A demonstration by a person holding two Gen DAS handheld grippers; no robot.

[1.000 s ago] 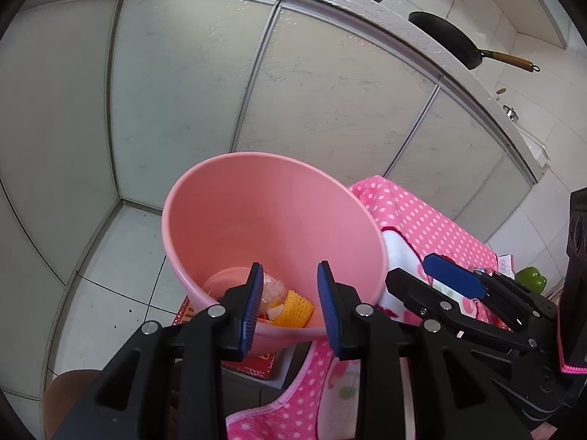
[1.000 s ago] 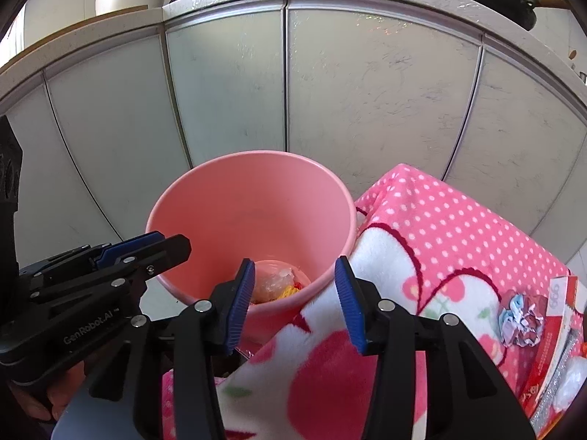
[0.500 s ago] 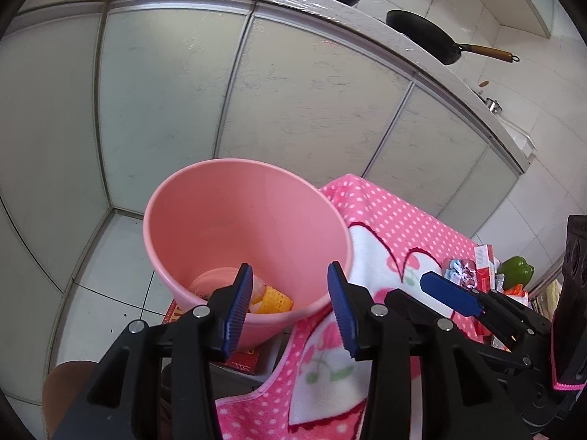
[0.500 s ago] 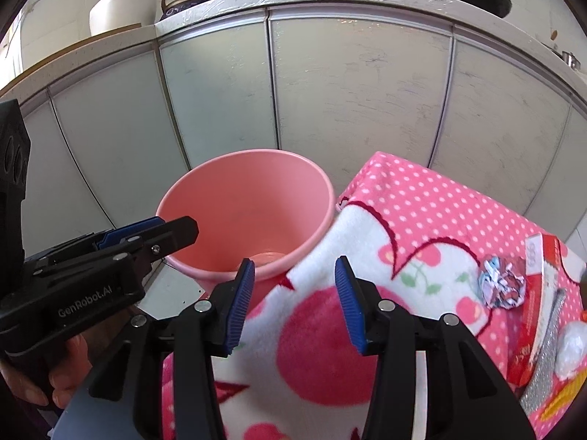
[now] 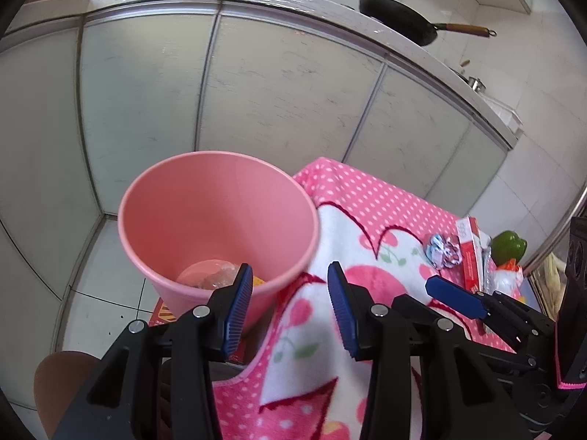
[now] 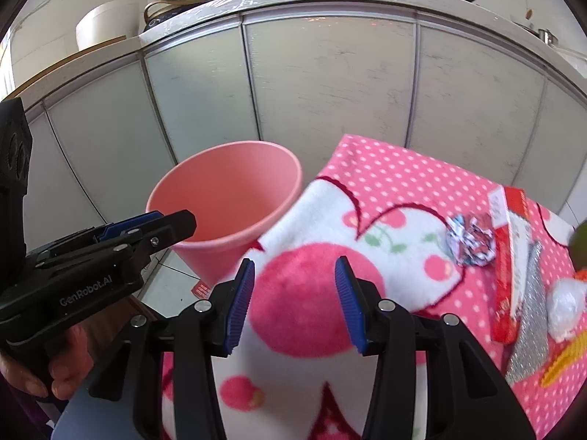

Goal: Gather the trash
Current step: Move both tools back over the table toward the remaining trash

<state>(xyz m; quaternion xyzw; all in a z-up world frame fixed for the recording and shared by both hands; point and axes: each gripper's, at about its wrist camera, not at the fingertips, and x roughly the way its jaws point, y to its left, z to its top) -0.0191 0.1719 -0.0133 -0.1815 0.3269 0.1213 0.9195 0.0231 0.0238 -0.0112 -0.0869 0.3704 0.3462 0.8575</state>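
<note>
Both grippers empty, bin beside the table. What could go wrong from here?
1. The crumpled wrapper touches the red box; a wide closing could catch both.
2. The pink bin sits below the blanket edge, so a drop released early may miss it.
3. The soft blanket could snag in the right gripper.

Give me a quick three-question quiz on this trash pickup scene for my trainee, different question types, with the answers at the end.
1. True or false: the left gripper holds a piece of trash.
2. Which item lies nearest the crumpled foil wrapper on the pink blanket? A) red and white box B) black frying pan C) pink bin
3. Fill in: some trash already lies at the bottom of the pink ____.

Key: 1 false, both it and the right gripper are open and empty; 2 A; 3 bin.
</note>
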